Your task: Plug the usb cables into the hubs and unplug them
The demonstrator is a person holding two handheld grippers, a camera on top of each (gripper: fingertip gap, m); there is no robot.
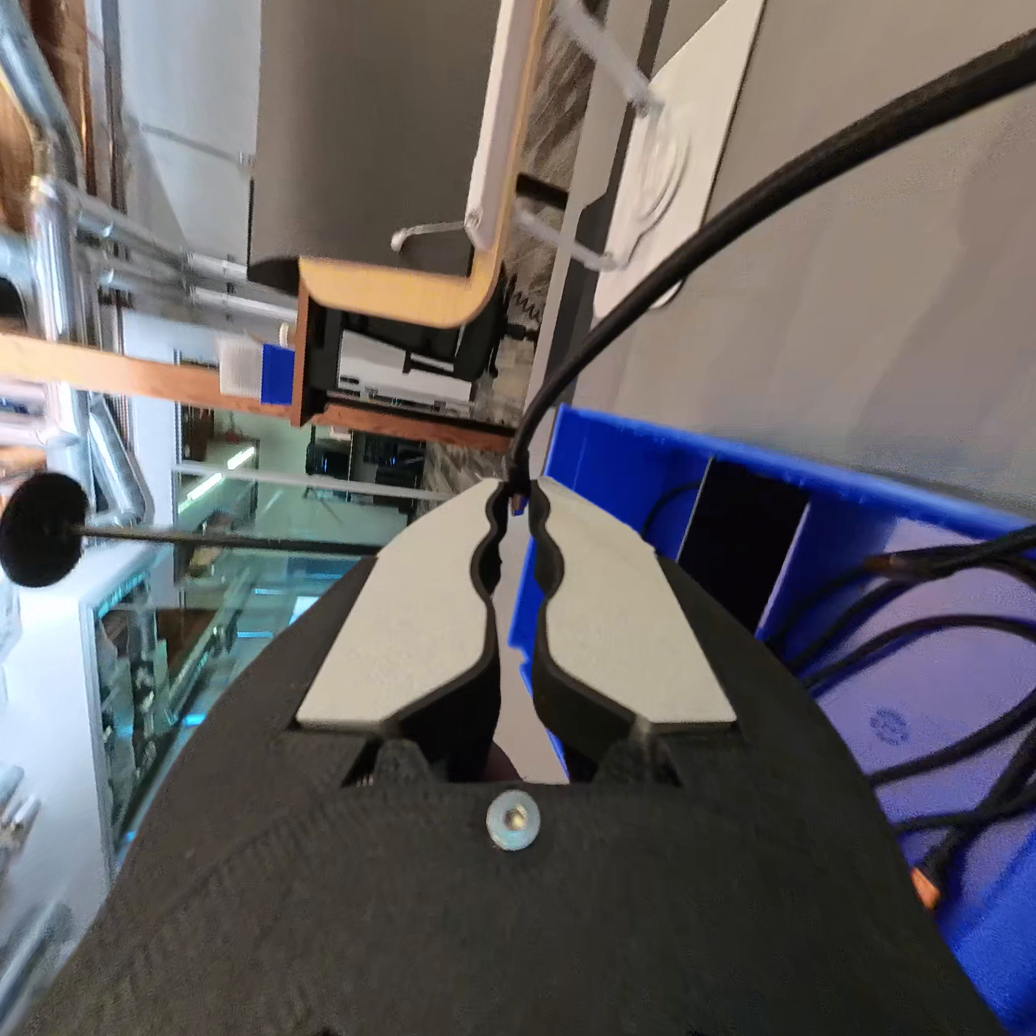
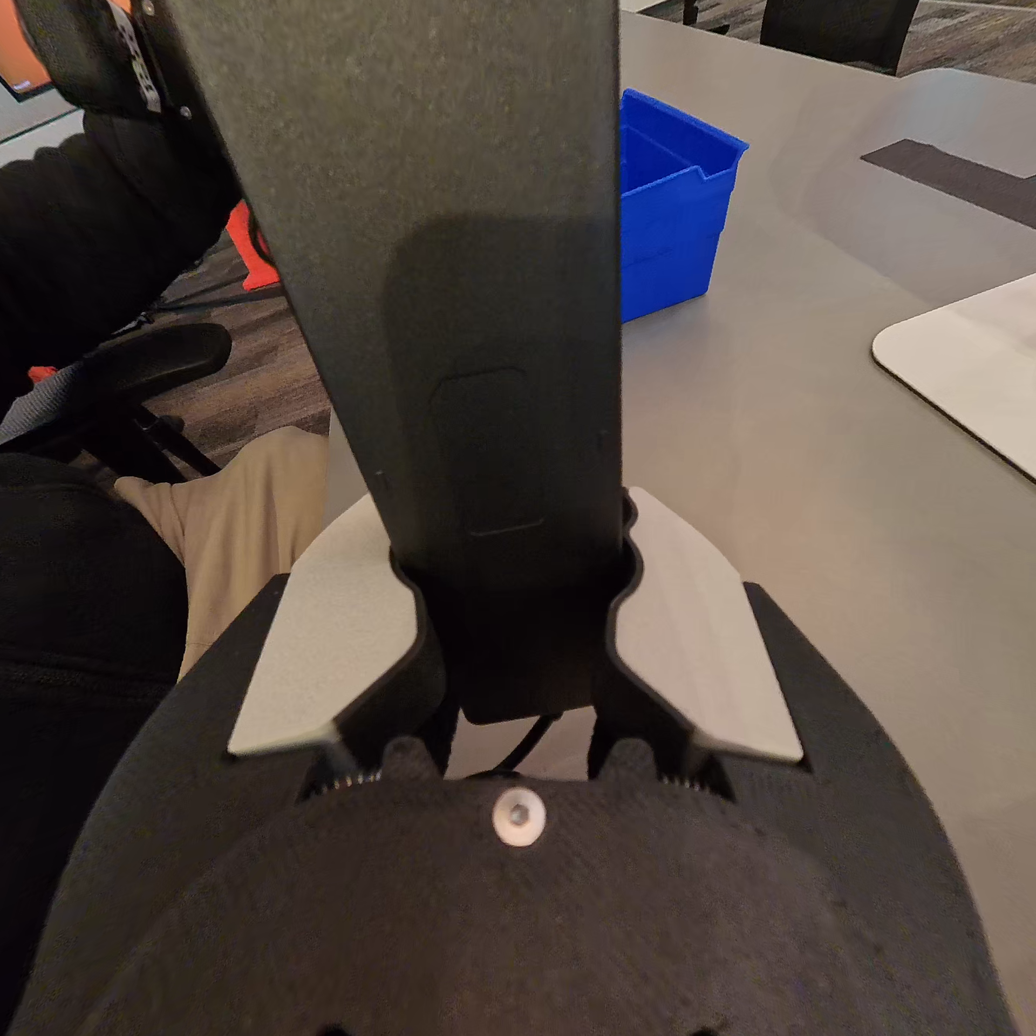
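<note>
In the left wrist view, which is rolled sideways, my left gripper (image 1: pixel 518 493) is shut on the plug end of a black USB cable (image 1: pixel 729 218). The cable arcs up and off to the upper right. The plug's coppery tip shows between the fingertips. In the right wrist view my right gripper (image 2: pixel 507 527) is shut on a long flat black hub (image 2: pixel 448 224). The hub rises steeply out of the jaws and fills the middle of that view. A thin black cord (image 2: pixel 527 740) hangs from its lower end.
A blue bin (image 1: pixel 841 560) beside the left gripper holds several black cables with coppery plugs and a black box. The same bin (image 2: pixel 673 213) stands on the grey table (image 2: pixel 785 448). A white mat (image 2: pixel 975 364) lies at right. A person's legs and an office chair are at left. There is about 25 centimetres between the tips of the two grippers.
</note>
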